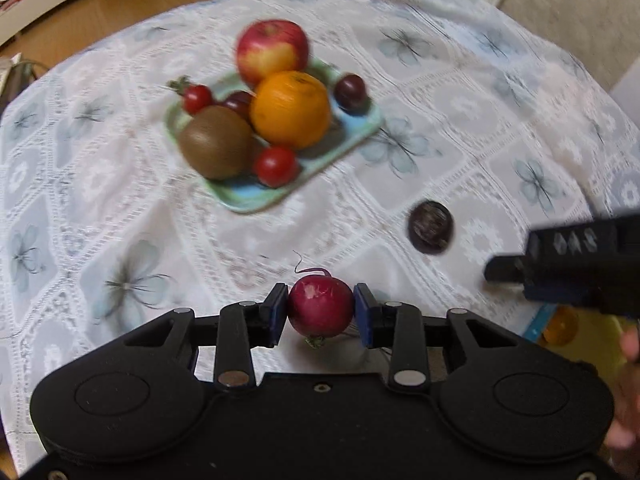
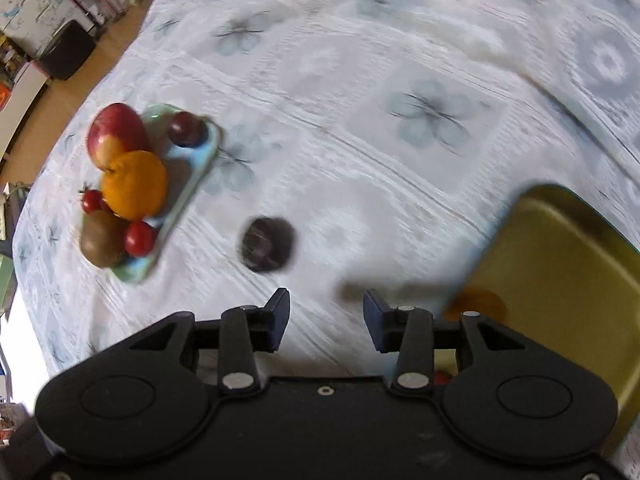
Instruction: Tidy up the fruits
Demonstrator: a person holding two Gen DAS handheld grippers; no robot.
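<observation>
A: What does the left claw (image 1: pixel 321 312) hold?

B: A red radish (image 1: pixel 320 306), pinched between both blue pads, lifted over the white flowered tablecloth (image 1: pixel 120 220). Its thin root tail points up and away from the camera, its green stub down and toward it, so the long axis runs roughly along the fingers.

A: What lies around it?

B: Ahead and to the right, a dark wrinkled round fruit (image 1: pixel 431 227) sits alone on the cloth, well apart from everything else. Farther ahead is a pale green tray (image 1: pixel 360 124), crowded: one apple (image 1: pixel 273 51), one orange (image 1: pixel 291 110), one kiwi (image 1: pixel 216 142), two cherry tomatoes, one (image 1: pixel 277 166) at the near edge and one (image 1: pixel 196 98) at the far left, and two dark plum-like fruits, one (image 1: pixel 350 92) in a corner, the other (image 1: pixel 239 102) half hidden behind the orange.

A: And the right claw (image 2: pixel 326 322)?

B: Its jaws stand wide apart with nothing between them, above bare cloth; the dark fruit is just ahead and slightly left. A yellow tray (image 2: pixel 568 248) lies at its right, with a blurred orange fruit (image 2: pixel 478 304) at the near corner. In the left wrist view it enters from the right edge, and a hand (image 1: pixel 624 392) shows below it.
</observation>
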